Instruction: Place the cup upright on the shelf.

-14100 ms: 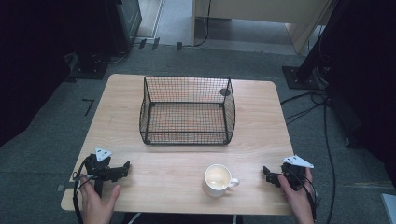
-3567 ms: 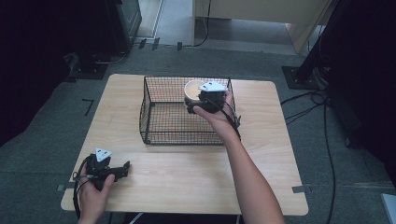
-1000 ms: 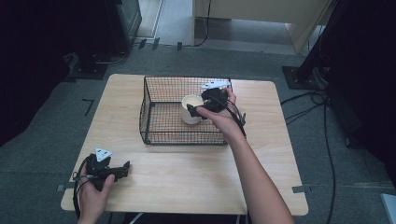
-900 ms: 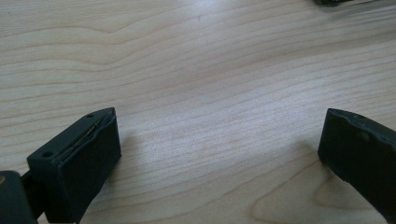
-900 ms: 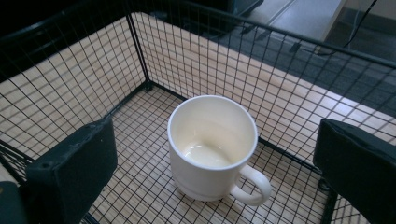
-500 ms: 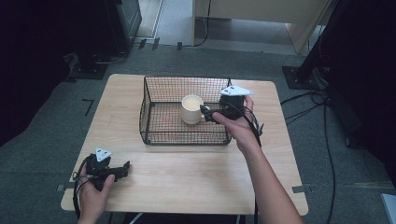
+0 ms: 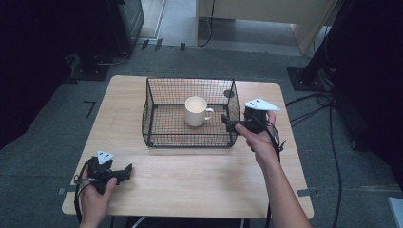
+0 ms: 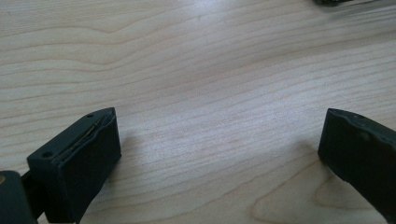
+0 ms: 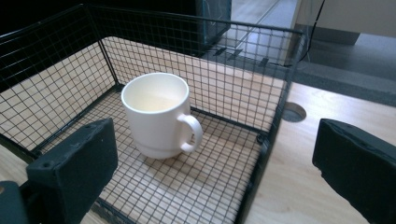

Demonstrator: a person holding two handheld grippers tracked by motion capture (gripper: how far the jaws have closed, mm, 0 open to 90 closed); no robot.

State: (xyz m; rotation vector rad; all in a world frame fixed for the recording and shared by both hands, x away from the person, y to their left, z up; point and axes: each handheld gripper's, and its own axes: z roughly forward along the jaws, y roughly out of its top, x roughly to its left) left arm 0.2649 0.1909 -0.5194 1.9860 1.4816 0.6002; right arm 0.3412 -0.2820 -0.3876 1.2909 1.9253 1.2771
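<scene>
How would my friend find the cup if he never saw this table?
Look at the wooden table, then the black wire basket at its far middle. The white mug stands upright inside, handle toward the right gripper. It is the basket's one solid, pale thing.

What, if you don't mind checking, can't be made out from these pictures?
- Mug: its far side in the right gripper view, hidden by its own body.
- Left gripper: in the high view, too small to tell whether the jaws are open; in its own view both jaws are cut by the frame edges.
- Dark object: cut off by the top edge of the left gripper view.
</scene>
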